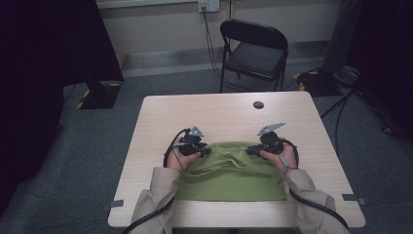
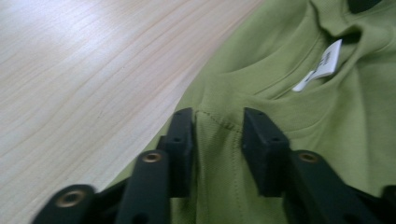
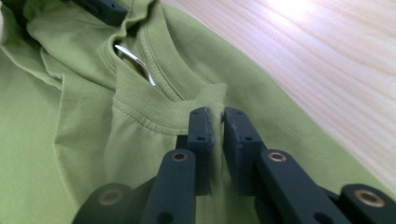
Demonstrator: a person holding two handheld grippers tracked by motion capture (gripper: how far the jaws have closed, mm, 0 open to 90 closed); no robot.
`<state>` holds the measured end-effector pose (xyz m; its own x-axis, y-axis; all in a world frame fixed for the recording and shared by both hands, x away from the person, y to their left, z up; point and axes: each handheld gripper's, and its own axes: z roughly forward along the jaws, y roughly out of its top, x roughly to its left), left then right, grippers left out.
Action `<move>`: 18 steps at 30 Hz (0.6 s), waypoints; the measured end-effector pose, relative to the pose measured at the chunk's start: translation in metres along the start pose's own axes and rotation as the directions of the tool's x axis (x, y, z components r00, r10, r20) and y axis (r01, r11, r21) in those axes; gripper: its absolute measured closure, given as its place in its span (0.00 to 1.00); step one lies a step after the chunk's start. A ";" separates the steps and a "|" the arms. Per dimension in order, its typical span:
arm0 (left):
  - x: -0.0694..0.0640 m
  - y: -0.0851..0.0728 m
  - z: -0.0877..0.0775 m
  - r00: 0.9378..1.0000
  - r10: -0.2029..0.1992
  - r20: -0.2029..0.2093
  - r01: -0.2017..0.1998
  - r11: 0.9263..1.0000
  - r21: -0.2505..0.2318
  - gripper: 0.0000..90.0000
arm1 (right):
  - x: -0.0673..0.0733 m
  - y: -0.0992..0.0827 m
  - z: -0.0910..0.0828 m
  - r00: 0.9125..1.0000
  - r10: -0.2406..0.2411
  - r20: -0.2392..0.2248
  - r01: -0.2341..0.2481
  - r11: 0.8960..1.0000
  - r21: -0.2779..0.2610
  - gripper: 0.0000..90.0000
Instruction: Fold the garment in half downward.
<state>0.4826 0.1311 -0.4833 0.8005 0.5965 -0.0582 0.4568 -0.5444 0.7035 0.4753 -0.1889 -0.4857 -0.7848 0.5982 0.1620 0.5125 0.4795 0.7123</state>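
A green T-shirt [image 1: 229,175] lies flat on the wooden table [image 1: 219,112], collar toward the far side. My left gripper [image 1: 207,151] sits at the collar's left side. In the left gripper view its jaws [image 2: 217,121] stand apart over a hemmed band of the shirt [image 2: 280,70], with cloth between them and no clear pinch. A white label [image 2: 324,63] shows inside the neck. My right gripper [image 1: 249,150] is at the collar's right side. In the right gripper view its jaws [image 3: 218,114] are shut on a thin raised fold of the shirt [image 3: 70,116] beside the collar.
A small black disc [image 1: 258,104] lies near the table's far edge. A black folding chair [image 1: 253,48] stands beyond the table, with cables on the floor around it. Bare wood [image 2: 70,70] lies on the outer side of each gripper.
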 end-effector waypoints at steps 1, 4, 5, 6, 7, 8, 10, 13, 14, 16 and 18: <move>0.000 0.001 -0.002 1.000 -0.001 0.002 0.001 1.000 0.002 0.81 | 0.001 0.001 -0.001 1.000 -0.006 -0.005 0.006 1.000 -0.003 0.92; -0.002 0.003 -0.010 1.000 -0.006 0.018 0.005 1.000 0.009 0.90 | 0.003 0.002 -0.008 1.000 -0.017 -0.007 0.016 1.000 -0.013 0.92; -0.003 0.004 -0.012 1.000 -0.004 0.025 0.004 1.000 0.006 0.91 | 0.004 0.002 -0.010 1.000 -0.020 -0.010 0.020 1.000 -0.017 0.92; -0.004 0.005 -0.015 0.999 -0.007 0.034 0.007 1.000 0.002 0.93 | 0.005 0.003 -0.012 1.000 -0.028 -0.005 0.028 0.999 -0.021 0.92; -0.006 0.005 -0.018 0.999 -0.013 0.049 0.013 1.000 0.003 0.95 | 0.006 0.003 -0.015 0.999 -0.034 -0.009 0.034 0.999 -0.021 0.92; -0.008 0.006 -0.020 0.998 -0.010 0.056 0.010 1.000 -0.002 0.95 | 0.007 0.003 -0.017 0.999 -0.037 -0.015 0.037 0.999 -0.027 0.92; -0.012 0.008 -0.025 0.997 -0.009 0.077 0.009 1.000 -0.002 0.97 | 0.010 0.003 -0.022 0.999 -0.042 -0.027 0.041 0.998 -0.036 0.93; -0.016 0.008 -0.032 0.995 -0.019 0.099 0.021 1.000 -0.016 0.97 | 0.014 0.001 -0.028 0.997 -0.062 -0.040 0.061 0.997 -0.036 0.93; -0.018 0.008 -0.034 0.995 -0.019 0.103 0.021 1.000 -0.020 0.97 | 0.016 0.000 -0.031 0.997 -0.064 -0.036 0.063 0.997 -0.041 0.93; -0.022 0.007 -0.037 0.992 -0.009 0.122 0.012 1.000 -0.021 0.97 | 0.019 -0.001 -0.036 0.996 -0.068 -0.052 0.065 0.996 -0.058 0.93; -0.026 0.005 -0.041 0.991 -0.004 0.134 0.008 1.000 -0.028 0.97 | 0.022 -0.003 -0.040 0.995 -0.079 -0.058 0.075 0.995 -0.066 0.93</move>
<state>0.4483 0.1375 -0.4489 0.8436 0.5140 -0.1554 0.4520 -0.5235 0.7223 0.4419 -0.2029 -0.4567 -0.8420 0.5198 0.1447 0.4280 0.4801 0.7657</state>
